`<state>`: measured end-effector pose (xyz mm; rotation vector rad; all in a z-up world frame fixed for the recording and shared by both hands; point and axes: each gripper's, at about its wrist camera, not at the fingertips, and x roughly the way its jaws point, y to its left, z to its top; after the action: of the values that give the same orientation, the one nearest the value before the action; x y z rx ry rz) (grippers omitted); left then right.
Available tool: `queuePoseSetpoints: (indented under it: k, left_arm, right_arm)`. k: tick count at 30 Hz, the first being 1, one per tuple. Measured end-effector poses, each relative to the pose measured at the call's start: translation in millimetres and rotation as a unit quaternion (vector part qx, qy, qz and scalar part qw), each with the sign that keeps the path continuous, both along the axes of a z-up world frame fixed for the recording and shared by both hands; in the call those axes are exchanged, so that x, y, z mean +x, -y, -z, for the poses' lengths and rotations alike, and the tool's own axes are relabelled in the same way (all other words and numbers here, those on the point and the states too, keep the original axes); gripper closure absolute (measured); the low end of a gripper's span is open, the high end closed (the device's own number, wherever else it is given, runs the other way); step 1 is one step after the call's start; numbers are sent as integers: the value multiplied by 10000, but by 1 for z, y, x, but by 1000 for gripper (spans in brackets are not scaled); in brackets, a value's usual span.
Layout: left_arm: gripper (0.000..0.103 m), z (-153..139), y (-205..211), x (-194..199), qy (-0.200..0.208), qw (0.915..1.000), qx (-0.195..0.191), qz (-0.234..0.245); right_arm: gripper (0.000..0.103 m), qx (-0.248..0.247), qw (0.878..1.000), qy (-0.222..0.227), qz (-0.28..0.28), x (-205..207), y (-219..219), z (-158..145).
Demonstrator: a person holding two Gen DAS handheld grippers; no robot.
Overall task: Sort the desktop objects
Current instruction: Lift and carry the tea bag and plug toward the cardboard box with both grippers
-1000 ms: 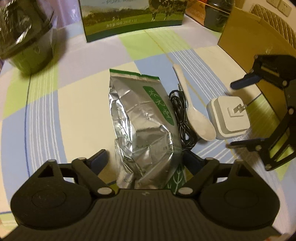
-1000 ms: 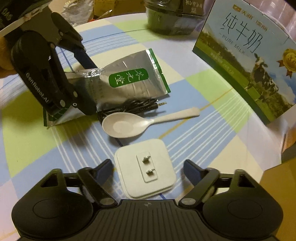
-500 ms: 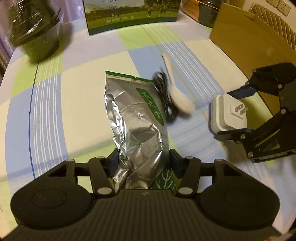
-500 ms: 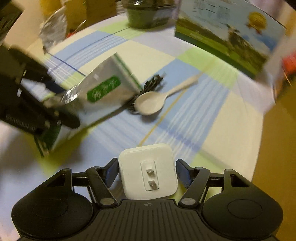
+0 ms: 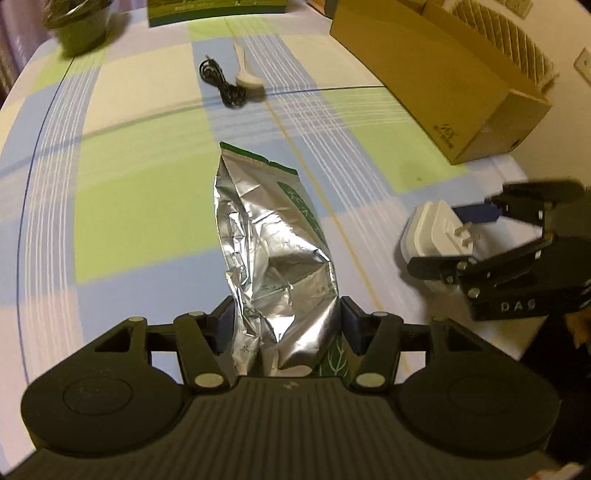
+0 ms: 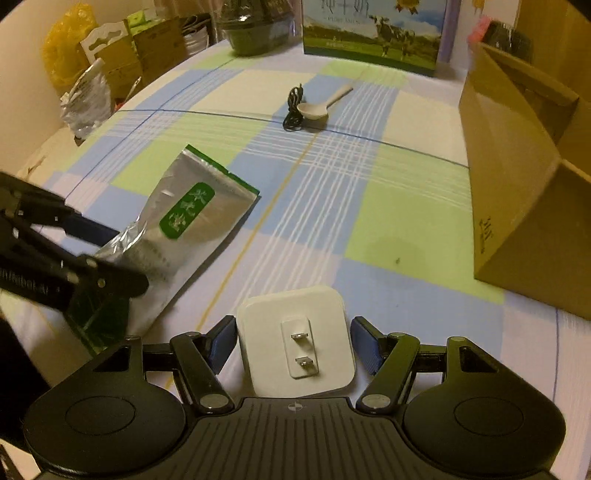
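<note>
My left gripper (image 5: 284, 325) is shut on the lower end of a crumpled silver foil pouch (image 5: 273, 251) with a green label, held above the checked tablecloth. The pouch (image 6: 184, 221) and the left gripper (image 6: 107, 254) also show in the right wrist view. My right gripper (image 6: 293, 341) is shut on a white plug charger (image 6: 295, 339), prongs facing up; it shows in the left wrist view (image 5: 439, 232) at the right. A white spoon (image 6: 317, 107) and a coiled black cable (image 6: 293, 110) lie far back on the table.
An open cardboard box (image 6: 517, 177) stands along the right side of the table. A milk carton box (image 6: 373, 33) and a dark bowl (image 6: 255, 29) stand at the far edge. Bags and cartons (image 6: 92, 74) are piled beyond the left edge.
Both grippers closed on their objects, the left on the pouch, the right on the charger, then lifted and pulled them back toward the near edge, away from the spoon and cable.
</note>
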<state>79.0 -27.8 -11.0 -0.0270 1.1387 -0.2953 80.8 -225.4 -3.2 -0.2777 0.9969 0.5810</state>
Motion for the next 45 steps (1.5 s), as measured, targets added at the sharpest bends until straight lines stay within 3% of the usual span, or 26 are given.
queuePoseSetpoints:
  k: [5, 10, 21, 28, 30, 32, 35, 40, 45]
  left_arm:
    - [35, -5, -5, -9, 37, 9999, 6, -137]
    - [23, -7, -9, 4, 42, 9998, -108, -174]
    - [24, 10, 2, 26, -219, 9997, -93, -52]
    - [26, 19, 24, 29, -260, 9981, 527, 173]
    - [29, 19, 27, 28, -228, 9972, 677, 219]
    - [41, 18, 29, 27, -199, 9964, 774, 295]
    - [49, 13, 28, 23, -232, 9972, 631, 322]
    - [48, 14, 29, 16, -196, 9980, 558, 238]
    - [29, 18, 31, 14, -110, 9980, 569, 270]
  right_arm:
    - [20, 77, 9997, 246, -39, -12, 6, 1]
    - [17, 287, 9990, 314, 163, -15, 20, 4]
    - [17, 507, 9970, 545, 206, -17, 26, 8]
    - [17, 529, 9974, 471, 135, -19, 24, 17]
    - [17, 524, 9975, 476, 62, -20, 23, 18]
    - [17, 517, 9974, 512, 2, -21, 21, 19]
    - [17, 530, 9971, 549, -68, -20, 20, 20]
    - [20, 443, 9971, 595, -167, -21, 15, 26]
    - [23, 398, 9966, 675, -236, -26, 11, 32]
